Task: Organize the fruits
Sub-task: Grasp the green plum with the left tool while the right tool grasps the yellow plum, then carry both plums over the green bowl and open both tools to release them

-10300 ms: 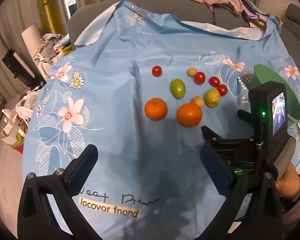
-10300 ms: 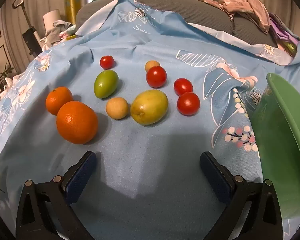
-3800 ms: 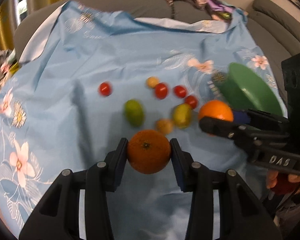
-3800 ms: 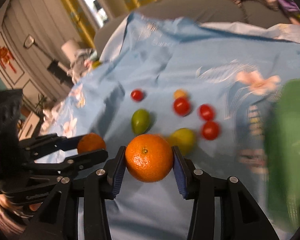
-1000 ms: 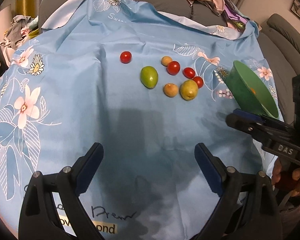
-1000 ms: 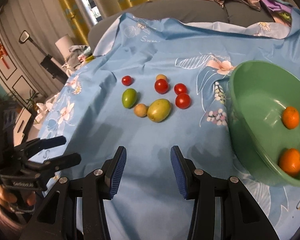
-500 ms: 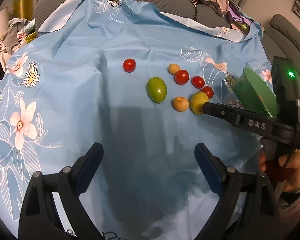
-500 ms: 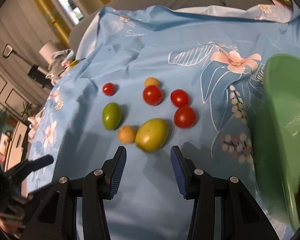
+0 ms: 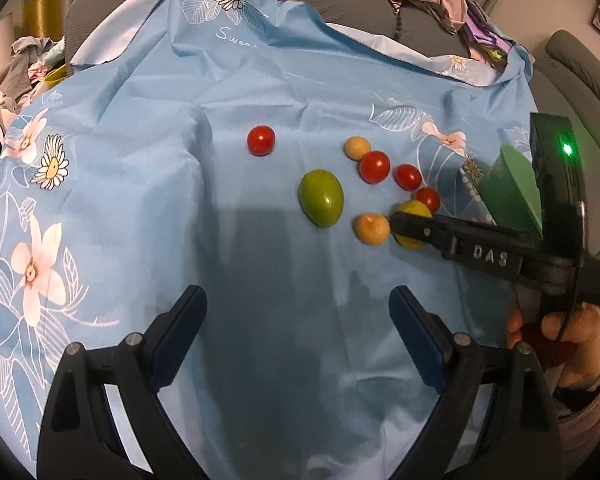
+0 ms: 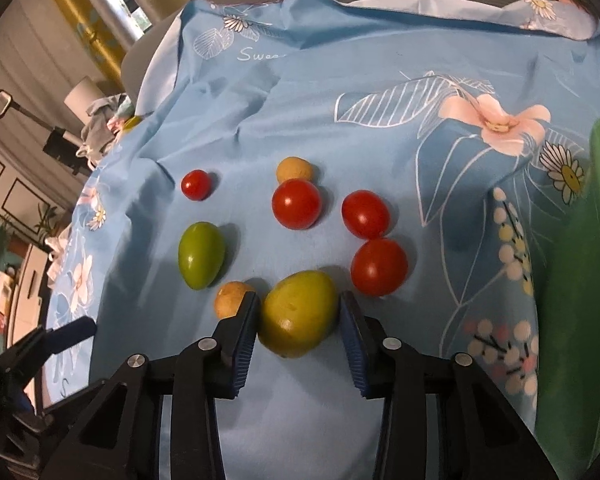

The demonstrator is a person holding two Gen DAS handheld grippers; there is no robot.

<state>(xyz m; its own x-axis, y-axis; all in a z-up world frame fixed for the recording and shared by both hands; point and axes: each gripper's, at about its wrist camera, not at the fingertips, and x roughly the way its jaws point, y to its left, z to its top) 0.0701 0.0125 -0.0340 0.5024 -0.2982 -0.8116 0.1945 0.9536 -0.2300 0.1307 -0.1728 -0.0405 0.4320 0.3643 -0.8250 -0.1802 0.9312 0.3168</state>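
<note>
Since a second ago the right gripper (image 10: 298, 314) has come down from above the cloth to the cluster of fruit, and its jaws now straddle the yellow-green fruit (image 10: 299, 314). They are closing: the left pad looks to touch the fruit's side, while a thin gap remains at the right pad, so the fruit is between them but not yet clamped. It lies on the blue floral cloth (image 10: 380, 80). A small tan fruit (image 10: 230, 298) sits just beside it on the left, partly behind the left finger. A red tomato (image 10: 379, 266) lies close on the right, with two more tomatoes (image 10: 296, 203) behind it and a lone small tomato (image 10: 195, 184) farther left. A green oval fruit (image 10: 201, 260) rests apart on the left. The green bowl (image 10: 572, 280) stands at the right edge. The left gripper (image 9: 298, 312) hangs over bare cloth, released and wide, holding nothing.
</note>
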